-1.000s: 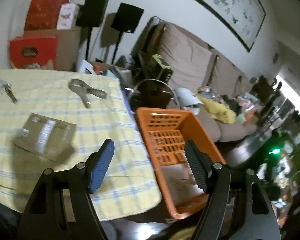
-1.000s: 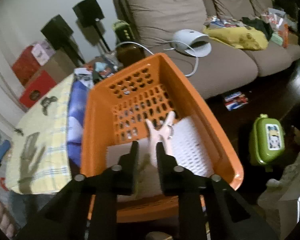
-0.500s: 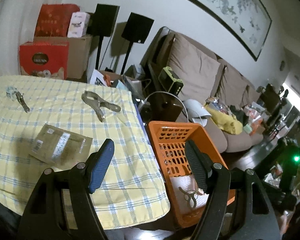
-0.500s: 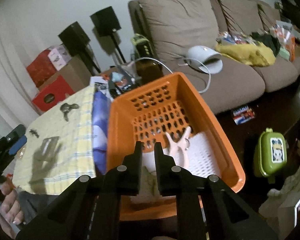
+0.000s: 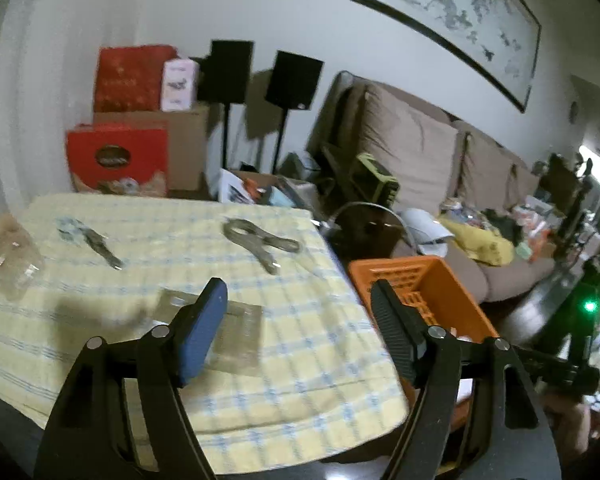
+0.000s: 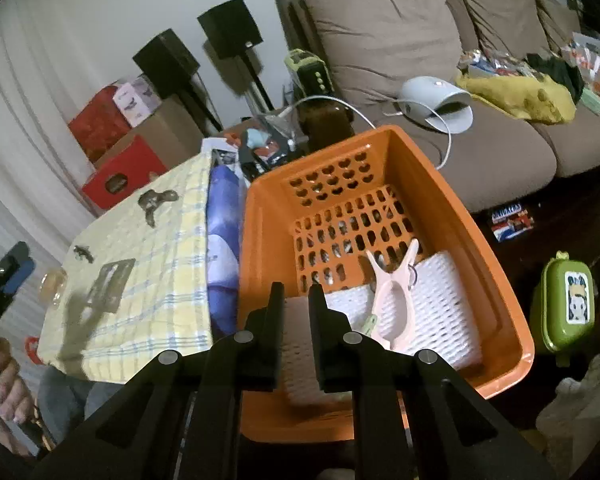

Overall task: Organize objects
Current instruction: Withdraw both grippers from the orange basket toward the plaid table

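The orange basket (image 6: pixel 384 148) stands beside the table and holds a pink clothespin (image 6: pixel 392 292) lying on white foam mesh (image 6: pixel 444 312). My right gripper (image 6: pixel 297 292) hovers over the basket's near end, shut with nothing in it. My left gripper (image 5: pixel 296 292) hangs above the yellow checked tablecloth (image 5: pixel 148 248), its jaws opening with nothing between them. On the cloth lie a grey clamp (image 5: pixel 260 242), a small metal clip (image 5: pixel 92 240), a flat brown packet (image 5: pixel 240 328) just past the blue left pad, and a clear plastic bag (image 5: pixel 8 256).
The basket (image 5: pixel 440 280) sits off the table's right edge. Behind it are a brown sofa (image 5: pixel 412 152) with clutter, two black speakers on stands (image 5: pixel 292 80) and red boxes (image 5: pixel 116 156). A green case (image 6: pixel 564 304) stands on the dark floor.
The left gripper has swung left, from over the basket's edge to over the tablecloth and the brown packet. The right gripper has drawn back and up a little from the basket.
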`<state>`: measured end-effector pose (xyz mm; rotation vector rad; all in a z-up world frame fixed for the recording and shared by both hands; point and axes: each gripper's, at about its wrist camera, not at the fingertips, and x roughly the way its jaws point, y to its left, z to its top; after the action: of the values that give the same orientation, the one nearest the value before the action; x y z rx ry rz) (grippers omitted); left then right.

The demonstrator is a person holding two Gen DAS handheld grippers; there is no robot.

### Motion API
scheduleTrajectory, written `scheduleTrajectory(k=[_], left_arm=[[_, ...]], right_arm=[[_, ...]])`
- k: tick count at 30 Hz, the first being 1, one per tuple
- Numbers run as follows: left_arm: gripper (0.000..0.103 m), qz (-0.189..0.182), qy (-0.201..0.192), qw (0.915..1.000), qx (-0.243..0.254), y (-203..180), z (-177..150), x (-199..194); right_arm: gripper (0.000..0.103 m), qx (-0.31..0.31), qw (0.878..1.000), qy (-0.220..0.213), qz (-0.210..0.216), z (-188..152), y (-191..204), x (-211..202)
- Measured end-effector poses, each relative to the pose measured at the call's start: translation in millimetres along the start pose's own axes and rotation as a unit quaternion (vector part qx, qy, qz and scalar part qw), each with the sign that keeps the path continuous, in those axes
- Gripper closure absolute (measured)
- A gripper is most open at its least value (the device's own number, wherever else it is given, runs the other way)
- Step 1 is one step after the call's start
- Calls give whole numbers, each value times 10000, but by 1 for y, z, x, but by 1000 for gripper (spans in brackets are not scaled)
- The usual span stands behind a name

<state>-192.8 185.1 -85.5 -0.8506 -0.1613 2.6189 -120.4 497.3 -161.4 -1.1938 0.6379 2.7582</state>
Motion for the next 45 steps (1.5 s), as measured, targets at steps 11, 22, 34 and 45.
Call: scheduleTrajectory(k=[11,22,34,45], left_arm=[[26,293,36,9993,-238,36,0,13],[22,941,-186,9944,-433,80,15,-3],[3,740,-886,9921,-493,114,35,-54],[1,45,-1041,9912,-822,127,43,-90]], right_arm=[[75,214,9991,-35,-372,-1,-26,1],[53,110,9991,-66,-416,0,-20,-10],[23,-482,9933,-984,-364,-1,54,-109],[9,-726,9891,-1248,-280,19,122,-105]])
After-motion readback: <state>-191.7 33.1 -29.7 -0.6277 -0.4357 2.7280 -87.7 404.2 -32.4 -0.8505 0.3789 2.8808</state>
